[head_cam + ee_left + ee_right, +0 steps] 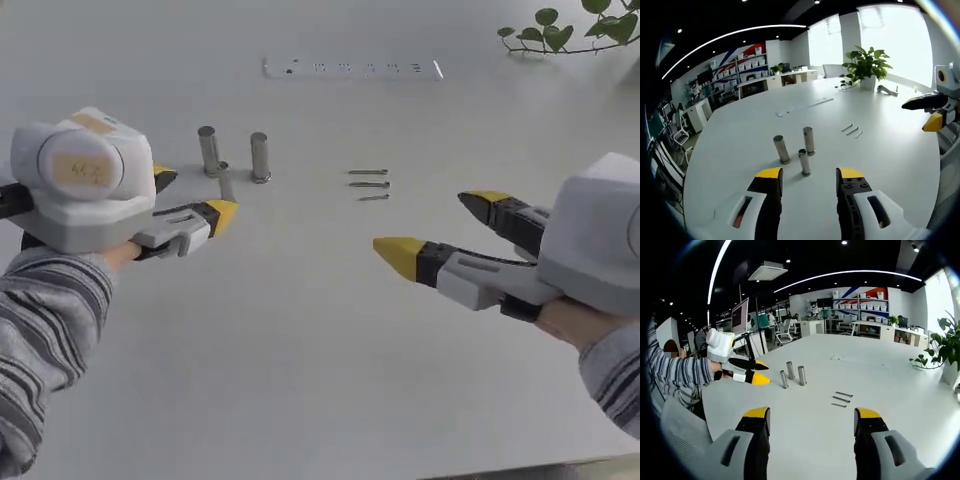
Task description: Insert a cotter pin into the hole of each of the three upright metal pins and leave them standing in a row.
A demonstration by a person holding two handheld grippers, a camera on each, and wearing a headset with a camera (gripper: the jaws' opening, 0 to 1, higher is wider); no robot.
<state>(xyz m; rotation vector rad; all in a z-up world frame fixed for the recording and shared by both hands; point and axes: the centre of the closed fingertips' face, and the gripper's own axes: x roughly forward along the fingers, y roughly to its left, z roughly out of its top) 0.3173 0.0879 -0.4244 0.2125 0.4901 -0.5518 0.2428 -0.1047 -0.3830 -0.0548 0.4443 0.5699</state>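
Since both my tools hang empty over the table [300, 350], the first thing to settle is which one goes for a cotter pin. My left gripper [195, 195] sits at the left of the head view with its jaws spread and nothing between them. My right gripper [440, 225], at the lower right, is parted just as wide.

Just beyond the left gripper stand the three metal pins [259, 157], upright in a loose triangle rather than a row. In the left gripper view the nearest pin [804, 162] stands straight ahead, between my jaws. The head view half-hides that same pin behind the left gripper's upper jaw, while the left gripper view shows it whole and apart from the other two.

The three cotter pins [369, 184] lie flat near the middle of the head view, parallel to each other, their long axes running left to right. They lie up and to the left of my right gripper, which I judge the nearer tool. In the right gripper view the cotter pins [841, 399] lie ahead of that gripper's open jaws, well apart from the metal pins [790, 370].

I cannot make out the holes in the metal pins. Farther off lie a power strip [350, 68] and, at the upper right, a plant [570, 25].
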